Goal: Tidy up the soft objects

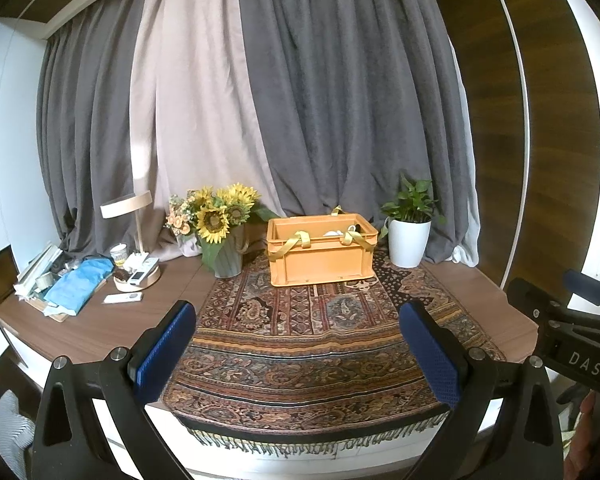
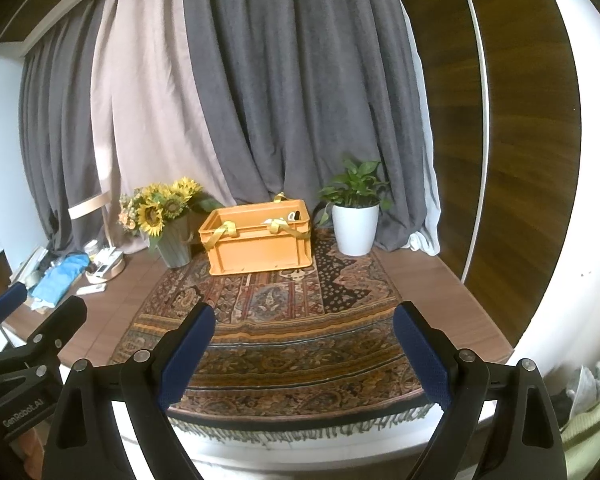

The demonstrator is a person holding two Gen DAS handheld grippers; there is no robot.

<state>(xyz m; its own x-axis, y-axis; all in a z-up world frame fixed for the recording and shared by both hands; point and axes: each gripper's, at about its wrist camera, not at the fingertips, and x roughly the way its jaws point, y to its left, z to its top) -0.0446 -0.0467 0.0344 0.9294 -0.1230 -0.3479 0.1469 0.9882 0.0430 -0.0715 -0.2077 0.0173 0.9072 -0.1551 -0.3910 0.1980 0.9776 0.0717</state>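
An orange plastic crate [image 1: 320, 254] [image 2: 260, 242] with yellow ribbon handles stands at the back of a patterned rug [image 1: 308, 344] [image 2: 284, 332]. Something white [image 1: 334, 233] shows just above its rim inside. My left gripper [image 1: 296, 320] is open and empty, held above the rug's front part. My right gripper [image 2: 304, 324] is open and empty, level with it on the right. Each gripper shows at the edge of the other's view, the right gripper [image 1: 568, 320] and the left gripper [image 2: 24, 320]. No soft object lies on the rug.
A sunflower vase [image 1: 224, 240] [image 2: 168, 228] stands left of the crate, a white potted plant [image 1: 408, 236] [image 2: 354, 224] right of it. A lamp [image 1: 130, 216], blue cloth [image 1: 80, 284] and clutter fill the table's left end. Grey curtains hang behind. The table's front edge is near.
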